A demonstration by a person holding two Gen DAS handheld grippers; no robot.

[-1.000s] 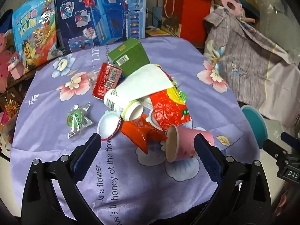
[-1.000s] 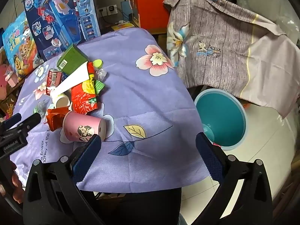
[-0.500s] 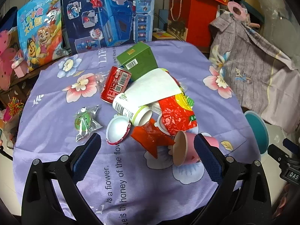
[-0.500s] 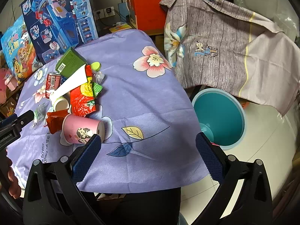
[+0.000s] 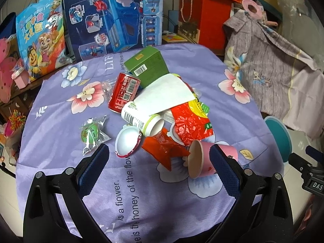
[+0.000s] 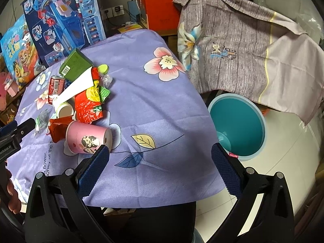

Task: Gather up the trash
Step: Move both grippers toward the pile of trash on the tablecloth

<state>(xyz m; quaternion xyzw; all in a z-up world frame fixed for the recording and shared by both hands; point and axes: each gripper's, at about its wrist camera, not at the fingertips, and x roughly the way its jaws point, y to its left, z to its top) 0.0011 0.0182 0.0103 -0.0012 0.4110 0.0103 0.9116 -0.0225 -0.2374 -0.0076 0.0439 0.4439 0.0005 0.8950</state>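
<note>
A purple flowered tabletop carries the trash heap at its middle. Both the left gripper and right gripper hover spread and empty. Best take the near pink cup first, pinching its rim, then carry it right to the teal bin.

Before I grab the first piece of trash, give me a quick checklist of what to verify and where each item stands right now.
1. Left gripper open and empty: ok.
2. Right gripper open and empty: ok.
3. Pink paper cup reachable: ok, it lies on its side at the near edge of the pile, nothing on top of it.
4. Teal bin open, with room: ok, it stands on the floor beside the table, nothing visible inside.
5. Red can free to lift: not ok, the white paper overlaps it.
6. Can or yogurt cup holds liquid: cannot tell.
</note>
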